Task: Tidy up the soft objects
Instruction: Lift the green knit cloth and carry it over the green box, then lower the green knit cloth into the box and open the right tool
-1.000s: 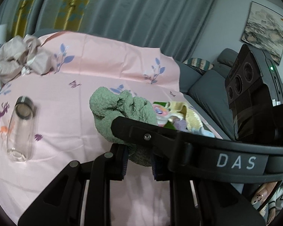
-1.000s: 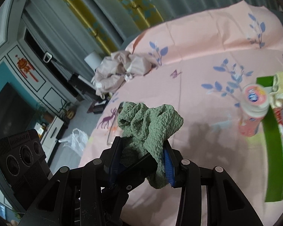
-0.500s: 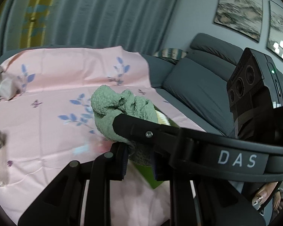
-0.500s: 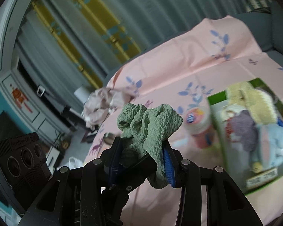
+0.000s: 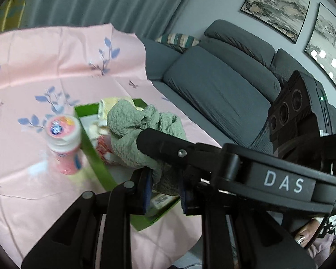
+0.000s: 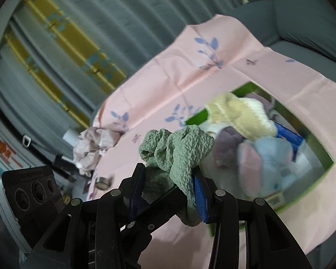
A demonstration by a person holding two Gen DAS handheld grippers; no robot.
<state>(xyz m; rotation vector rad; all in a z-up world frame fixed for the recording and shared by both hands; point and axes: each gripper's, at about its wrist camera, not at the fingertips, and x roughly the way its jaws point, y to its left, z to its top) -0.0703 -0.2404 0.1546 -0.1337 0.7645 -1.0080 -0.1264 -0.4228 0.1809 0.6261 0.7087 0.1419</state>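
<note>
2 claws, left claw (image 5: 164, 187), right claw (image 6: 169, 194), clamped on green cloth (image 6: 179, 150) ("DAS" lettering (image 5: 283, 184)).

right tool (image 6: 169, 189) grips green cloth (image 6: 177, 148) | green box (image 6: 324, 168) beyond, holding soft toys (image 6: 264, 150)

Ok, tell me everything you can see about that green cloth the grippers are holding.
The green cloth is a sage-green, nubbly, waffle-like fabric, bunched into folds rather than spread flat. Both grippers pinch it: the right gripper clamps it between blue pads, with a tail hanging below, and the left gripper grips its lower part. It is held in the air over the pink sheet, in front of the green box of soft toys.
</note>
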